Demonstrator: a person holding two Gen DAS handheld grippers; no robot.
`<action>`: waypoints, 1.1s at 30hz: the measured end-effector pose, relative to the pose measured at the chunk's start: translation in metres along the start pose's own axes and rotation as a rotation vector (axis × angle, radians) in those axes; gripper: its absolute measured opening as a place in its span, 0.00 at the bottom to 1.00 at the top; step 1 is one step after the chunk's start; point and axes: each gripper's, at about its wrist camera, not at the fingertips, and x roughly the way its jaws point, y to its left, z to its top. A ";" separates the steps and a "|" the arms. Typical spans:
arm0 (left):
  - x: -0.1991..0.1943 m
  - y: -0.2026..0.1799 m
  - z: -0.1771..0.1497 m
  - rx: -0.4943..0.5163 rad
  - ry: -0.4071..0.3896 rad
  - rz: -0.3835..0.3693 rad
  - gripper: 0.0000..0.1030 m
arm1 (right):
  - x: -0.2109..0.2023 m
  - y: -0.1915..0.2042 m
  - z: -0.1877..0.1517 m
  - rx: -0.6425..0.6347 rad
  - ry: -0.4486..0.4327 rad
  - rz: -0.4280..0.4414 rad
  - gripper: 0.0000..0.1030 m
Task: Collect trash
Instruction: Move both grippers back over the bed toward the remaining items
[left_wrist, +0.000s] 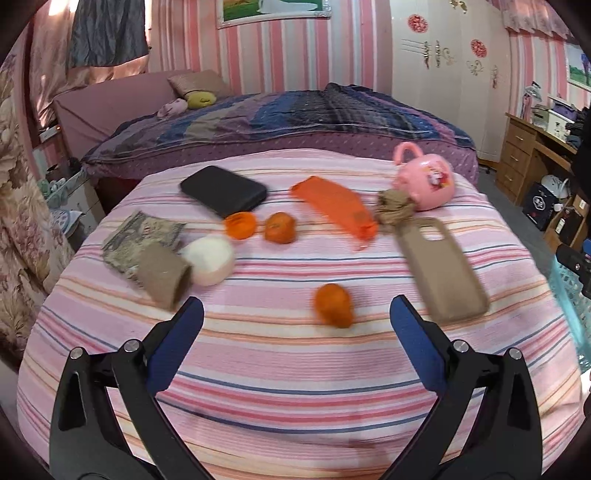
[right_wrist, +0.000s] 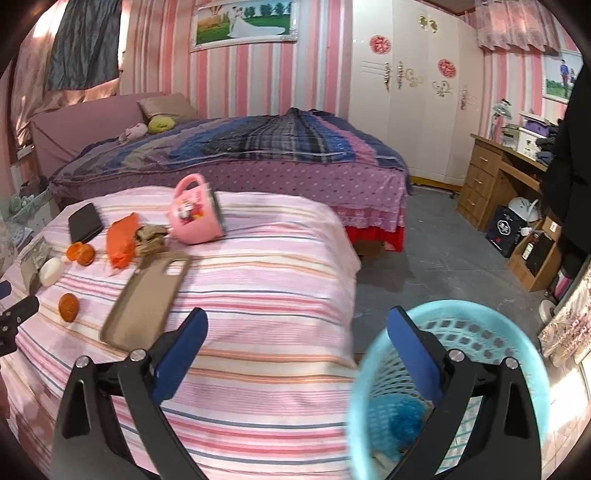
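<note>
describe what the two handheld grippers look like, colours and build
Both look alike. The left gripper and the right gripper each have two black angular plastic finger arms joined by round silver bolts, tipped with flat blue pads. No cables, markings, hands or sleeves show in either wrist view.

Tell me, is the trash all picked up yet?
Not yet. Something blue already lies in the basket. Both grippers, left and right, are open and empty. The orange peels, orange wrapper and cardboard tube still wait on the striped cover.
</note>
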 end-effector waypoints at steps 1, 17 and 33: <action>0.002 0.007 -0.001 -0.004 0.003 0.010 0.95 | 0.001 0.006 0.000 -0.009 0.002 0.005 0.93; 0.017 0.110 -0.001 -0.153 0.023 0.125 0.95 | 0.018 0.122 0.000 -0.067 0.025 0.120 0.93; 0.033 0.183 -0.015 -0.245 0.093 0.152 0.95 | 0.036 0.216 -0.007 -0.196 0.084 0.250 0.92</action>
